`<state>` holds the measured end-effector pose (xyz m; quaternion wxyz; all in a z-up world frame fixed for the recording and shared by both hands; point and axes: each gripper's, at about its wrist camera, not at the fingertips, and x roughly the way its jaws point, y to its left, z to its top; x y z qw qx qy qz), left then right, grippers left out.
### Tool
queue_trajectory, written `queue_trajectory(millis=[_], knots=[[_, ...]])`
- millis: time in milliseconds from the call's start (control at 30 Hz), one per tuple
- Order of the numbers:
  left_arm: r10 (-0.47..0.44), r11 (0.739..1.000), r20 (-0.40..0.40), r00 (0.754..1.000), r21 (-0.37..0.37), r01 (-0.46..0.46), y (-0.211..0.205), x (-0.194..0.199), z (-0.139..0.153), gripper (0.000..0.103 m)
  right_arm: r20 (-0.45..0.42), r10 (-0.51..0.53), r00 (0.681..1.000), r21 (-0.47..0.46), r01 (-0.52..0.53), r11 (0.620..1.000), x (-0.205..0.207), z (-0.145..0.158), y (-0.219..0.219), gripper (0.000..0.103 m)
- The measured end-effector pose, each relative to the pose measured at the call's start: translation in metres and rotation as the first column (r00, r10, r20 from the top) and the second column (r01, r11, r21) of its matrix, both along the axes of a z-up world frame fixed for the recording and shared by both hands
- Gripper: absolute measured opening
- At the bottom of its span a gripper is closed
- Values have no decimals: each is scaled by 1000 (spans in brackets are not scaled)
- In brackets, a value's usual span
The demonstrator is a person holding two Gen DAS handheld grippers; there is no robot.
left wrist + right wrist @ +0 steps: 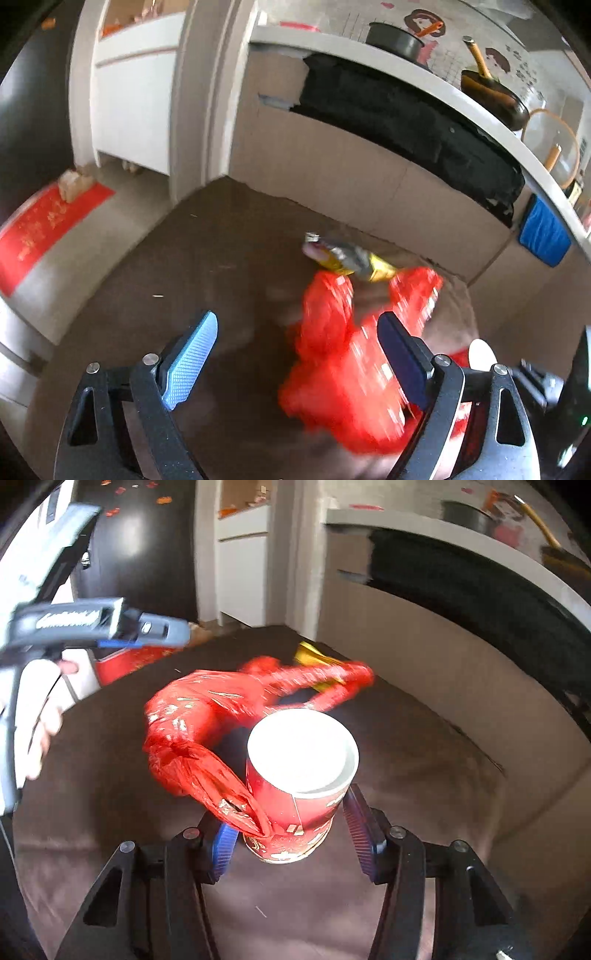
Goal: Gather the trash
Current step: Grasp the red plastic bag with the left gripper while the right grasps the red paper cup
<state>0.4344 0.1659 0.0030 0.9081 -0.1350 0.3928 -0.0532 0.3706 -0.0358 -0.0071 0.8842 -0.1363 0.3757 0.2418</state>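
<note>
Between my right gripper's (pixel 291 830) spread fingers stands the red paper cup (pixel 295 794), its sides apparently untouched, with the red plastic bag (pixel 207 716) draped against it. My left gripper (pixel 295 354) hangs open above the bag.

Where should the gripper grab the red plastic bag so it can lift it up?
Best guess: the bag's twisted handle loops at the far end, near the yellow wrapper. They are thin and bunched, so open fingers could close across them from above. The fat crumpled middle would likely slip. The left gripper is open and nearest; the right gripper has the red cup between its fingers.
</note>
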Motion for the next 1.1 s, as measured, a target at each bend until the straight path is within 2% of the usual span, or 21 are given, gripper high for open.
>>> queue_trajectory(millis=[167, 267, 367, 400, 533, 700, 800, 933, 1033, 1100], knots=[[-5, 998, -93, 996, -62, -1, -12, 48, -5, 88, -19, -83, 996, 33, 83, 996, -10, 2, -55, 51], [39, 989, -170, 985, -137, -63, -17, 76, -13, 88, -30, -100, 995, 59, 101, 993, -15, 0, -71, 51], [50, 976, -227, 973, -196, -96, -27, 83, -22, 88, -38, -105, 994, 66, 107, 992, -21, -7, -78, 51], [22, 974, -230, 973, -214, -73, -35, 78, -23, 88, -36, -108, 994, 65, 110, 992, -24, -8, -79, 51], [-98, 990, -221, 970, -118, 73, -63, 43, -26, 88, -15, -98, 995, 73, 99, 992, -31, -14, -81, 53], [-200, 980, -220, 955, -49, 194, -87, 1, -30, 88, -68, -64, 996, 28, 66, 997, -31, -22, -71, 56], [-241, 962, -208, 948, 82, 262, -102, -21, -36, 88, -82, -40, 996, 8, 41, 999, -41, -23, -71, 56], [-266, 939, -193, 945, 169, 299, -104, -39, -44, 92, -118, -6, 993, 15, 8, 1000, -58, -18, -81, 61], [-245, 944, -172, 954, 183, 275, -93, -48, -44, 93, -89, -27, 996, 40, 31, 999, -67, -7, -89, 63], [-218, 949, -154, 964, 198, 247, -84, -52, -42, 94, -53, -61, 997, 78, 65, 995, -67, 3, -91, 71]])
